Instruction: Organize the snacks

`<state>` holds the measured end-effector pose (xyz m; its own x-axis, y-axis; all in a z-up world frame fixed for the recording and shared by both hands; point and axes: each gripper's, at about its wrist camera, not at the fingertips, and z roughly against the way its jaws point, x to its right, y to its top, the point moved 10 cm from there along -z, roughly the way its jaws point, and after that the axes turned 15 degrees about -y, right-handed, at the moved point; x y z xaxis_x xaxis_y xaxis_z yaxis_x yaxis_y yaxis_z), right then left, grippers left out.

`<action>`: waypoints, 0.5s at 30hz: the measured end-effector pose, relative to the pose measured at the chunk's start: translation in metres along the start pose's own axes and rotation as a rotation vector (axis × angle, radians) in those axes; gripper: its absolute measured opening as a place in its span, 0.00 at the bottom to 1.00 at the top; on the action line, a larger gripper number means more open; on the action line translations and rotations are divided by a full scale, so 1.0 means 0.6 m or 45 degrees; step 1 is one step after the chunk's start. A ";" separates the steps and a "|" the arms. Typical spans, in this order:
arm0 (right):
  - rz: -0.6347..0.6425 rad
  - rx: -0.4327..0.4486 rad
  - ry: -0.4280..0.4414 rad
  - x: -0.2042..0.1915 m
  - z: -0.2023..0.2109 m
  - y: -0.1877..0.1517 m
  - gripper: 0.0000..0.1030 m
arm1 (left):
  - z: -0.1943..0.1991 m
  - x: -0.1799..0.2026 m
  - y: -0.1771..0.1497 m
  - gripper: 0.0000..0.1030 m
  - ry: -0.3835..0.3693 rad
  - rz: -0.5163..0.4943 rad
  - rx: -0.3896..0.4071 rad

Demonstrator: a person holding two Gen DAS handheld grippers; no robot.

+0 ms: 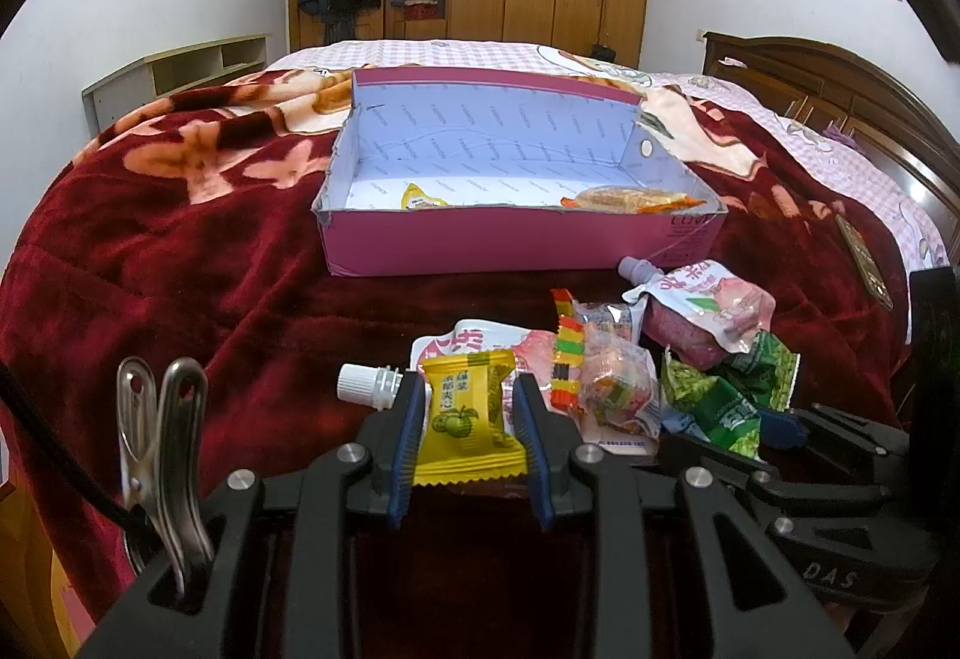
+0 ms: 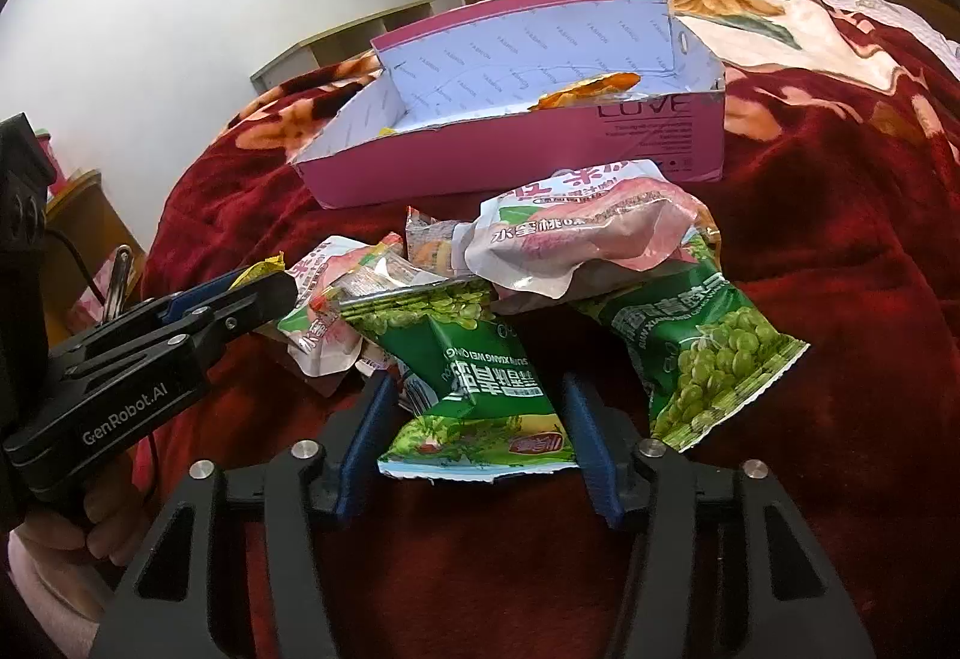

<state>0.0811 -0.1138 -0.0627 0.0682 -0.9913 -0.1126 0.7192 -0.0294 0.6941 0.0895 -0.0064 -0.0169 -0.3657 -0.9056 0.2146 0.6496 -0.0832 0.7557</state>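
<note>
1. Snacks: a loose heap on the red blanket, just in front of the pink box, which already holds an orange packet and a yellow one.
2. Yellow candy packet: between the blue pads of the left gripper, pads against its sides, seemingly pinched. Likely light and crinkly, slippery film; best taken across the puffed middle, not the crimped ends.
3. Green pea bag: between the fingers of the right gripper, fingers spread moderately; contact unclear, cannot tell whether gripped. Air-filled, soft, contents crushable; best held gently across the belly.
4. Second green pea bag: just right of it, partly under the pink pouch.
5. Pink pouch: probably heavier and floppy; better taken near the spout or across the body.
</note>
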 end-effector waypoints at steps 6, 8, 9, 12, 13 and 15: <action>0.018 0.016 0.003 -0.002 0.007 -0.001 0.49 | 0.002 0.000 0.002 0.31 0.005 -0.005 0.004; 0.031 0.025 0.007 -0.005 0.011 -0.001 0.49 | 0.004 0.000 0.003 0.31 0.006 -0.006 0.008; 0.035 0.030 0.008 -0.007 0.014 0.000 0.48 | 0.007 0.002 0.004 0.31 0.008 -0.007 0.012; 0.047 0.047 0.016 -0.013 0.023 0.001 0.48 | 0.015 0.005 0.007 0.30 0.010 -0.013 0.023; 0.050 0.053 0.019 -0.015 0.027 0.002 0.48 | 0.017 0.006 0.008 0.29 0.009 -0.015 0.026; 0.054 0.063 0.026 -0.018 0.033 0.003 0.48 | 0.023 0.009 0.010 0.29 0.009 -0.020 0.033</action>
<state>0.0680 -0.1055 -0.0459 0.1123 -0.9890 -0.0964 0.6803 0.0058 0.7329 0.0824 -0.0060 -0.0029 -0.3708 -0.9074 0.1980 0.6263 -0.0869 0.7747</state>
